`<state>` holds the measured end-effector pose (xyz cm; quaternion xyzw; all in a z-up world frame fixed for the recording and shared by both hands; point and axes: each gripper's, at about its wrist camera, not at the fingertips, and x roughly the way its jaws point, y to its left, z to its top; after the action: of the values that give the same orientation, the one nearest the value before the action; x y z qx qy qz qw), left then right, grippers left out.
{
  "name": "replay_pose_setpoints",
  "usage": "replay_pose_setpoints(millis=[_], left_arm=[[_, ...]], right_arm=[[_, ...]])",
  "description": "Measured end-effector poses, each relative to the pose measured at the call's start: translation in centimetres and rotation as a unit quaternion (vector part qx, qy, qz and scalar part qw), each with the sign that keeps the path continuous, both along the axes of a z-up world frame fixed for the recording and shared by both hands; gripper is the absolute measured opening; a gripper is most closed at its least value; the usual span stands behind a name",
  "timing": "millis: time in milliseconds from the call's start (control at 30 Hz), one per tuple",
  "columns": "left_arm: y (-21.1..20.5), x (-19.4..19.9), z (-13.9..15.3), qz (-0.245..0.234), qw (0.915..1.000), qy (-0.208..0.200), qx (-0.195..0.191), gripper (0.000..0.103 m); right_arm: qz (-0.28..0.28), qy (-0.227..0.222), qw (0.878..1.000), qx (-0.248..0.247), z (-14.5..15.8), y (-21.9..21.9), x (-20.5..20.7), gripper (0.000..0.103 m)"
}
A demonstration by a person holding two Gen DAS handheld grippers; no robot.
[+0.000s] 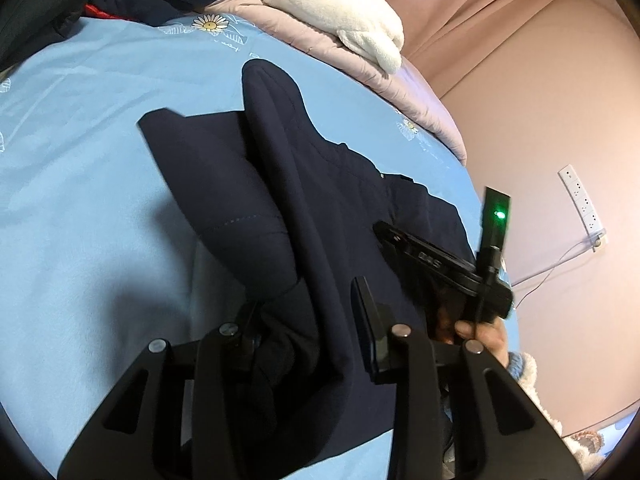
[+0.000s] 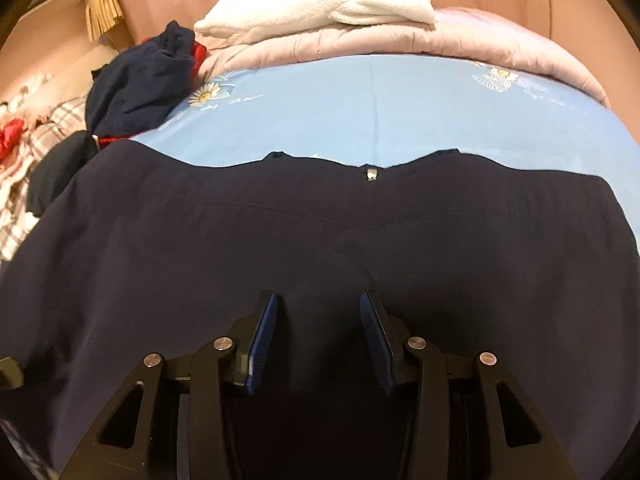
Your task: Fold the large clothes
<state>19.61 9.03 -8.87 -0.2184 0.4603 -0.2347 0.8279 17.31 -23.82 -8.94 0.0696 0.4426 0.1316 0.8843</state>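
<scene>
Left tongs (image 1: pixel 308 320) closed on bunched cloth. Right tongs (image 2: pixel 320 340) parted, fingers (image 2: pixel 262 340) gripping nothing, angled downward.

Probably a home bedroom: blue daisy bedsheet (image 2: pixel 320 112), pink quilt (image 2: pixel 440 44), curtains (image 1: pixel 480 12)

Navy trousers (image 2: pixel 320 240), daisy-printed blue sheet (image 2: pixel 340 112)

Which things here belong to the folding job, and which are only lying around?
Job: navy trousers; left tongs, gripping trouser fabric; right tongs, open above them.

Lying about: white blanket; pink quilt; dark clothes heap; power strip.
</scene>
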Motion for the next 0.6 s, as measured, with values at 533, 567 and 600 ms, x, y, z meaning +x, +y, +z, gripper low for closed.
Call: replay_pose_setpoints(millis=[533,567,600], left_arm=[[-1.6,-0.6,1.7,0.011,0.9988,-0.023,0.041,0.034],[-1.7,-0.6,1.7,0.013,0.9987,-0.023,0.042,0.034],[-1.8,-0.6,1.7,0.014,0.9987,-0.023,0.044,0.033]], right_arm=[[0.147,-0.078,0.981,-0.100,-0.1,3.8,-12.6,0.040],[0.148,-0.069,0.981,-0.110,-1.1,4.3,-12.4,0.039],[0.146,-0.070,0.980,-0.117,-1.5,4.4,-12.4,0.039]])
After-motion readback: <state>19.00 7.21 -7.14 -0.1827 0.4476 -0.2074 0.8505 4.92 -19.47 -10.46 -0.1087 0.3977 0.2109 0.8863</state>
